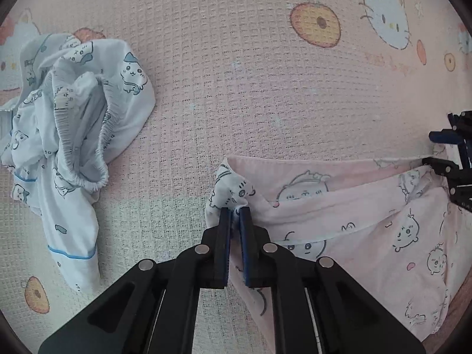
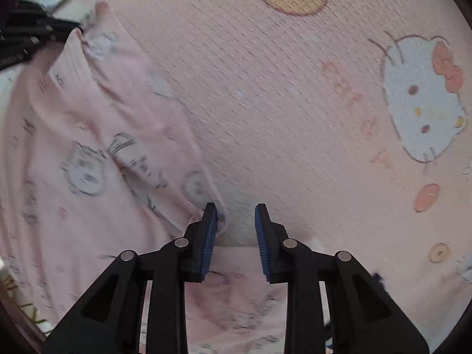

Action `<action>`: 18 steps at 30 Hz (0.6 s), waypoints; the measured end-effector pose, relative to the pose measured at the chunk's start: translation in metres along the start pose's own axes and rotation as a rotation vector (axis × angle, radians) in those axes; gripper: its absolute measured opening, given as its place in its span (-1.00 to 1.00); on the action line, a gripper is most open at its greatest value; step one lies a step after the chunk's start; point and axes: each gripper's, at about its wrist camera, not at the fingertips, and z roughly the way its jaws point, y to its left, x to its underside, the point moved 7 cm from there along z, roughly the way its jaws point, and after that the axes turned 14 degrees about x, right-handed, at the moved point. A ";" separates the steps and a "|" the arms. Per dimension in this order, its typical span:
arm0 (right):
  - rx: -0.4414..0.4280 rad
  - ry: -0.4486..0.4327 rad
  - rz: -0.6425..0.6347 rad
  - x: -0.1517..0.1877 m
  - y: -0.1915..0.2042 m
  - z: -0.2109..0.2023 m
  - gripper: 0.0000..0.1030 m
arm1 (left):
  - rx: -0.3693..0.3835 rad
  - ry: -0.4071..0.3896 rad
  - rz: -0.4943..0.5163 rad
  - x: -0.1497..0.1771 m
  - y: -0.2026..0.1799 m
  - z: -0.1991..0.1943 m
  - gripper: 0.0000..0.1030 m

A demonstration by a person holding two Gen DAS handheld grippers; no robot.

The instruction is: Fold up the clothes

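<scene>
Both wrist views look steeply down, close over the pink blanket [image 1: 236, 59], sharing the pink garment [image 2: 73, 147].

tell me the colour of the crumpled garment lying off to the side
Pale blue with cartoon animal prints, clearest in the left wrist view.

Right wrist view motion-blurred: cartoon prints on the pale pink printed cotton garment [image 2: 88, 135] unreadable. Left wrist view: crumpled light blue printed pyjama garment [image 1: 73, 135] cut off at left edge; right tongs [image 1: 455, 162] mostly cropped at right edge.
</scene>
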 end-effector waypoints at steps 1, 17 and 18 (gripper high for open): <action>0.004 -0.009 0.044 0.001 -0.010 0.000 -0.34 | 0.001 -0.010 -0.006 -0.001 0.000 -0.002 -0.83; -0.268 -0.088 0.465 0.003 -0.066 -0.020 -0.27 | 0.127 -0.040 -0.069 -0.005 0.023 -0.018 -0.82; -0.260 -0.071 0.404 0.008 -0.051 -0.018 -0.27 | 0.112 -0.026 -0.064 -0.002 0.024 -0.017 -0.82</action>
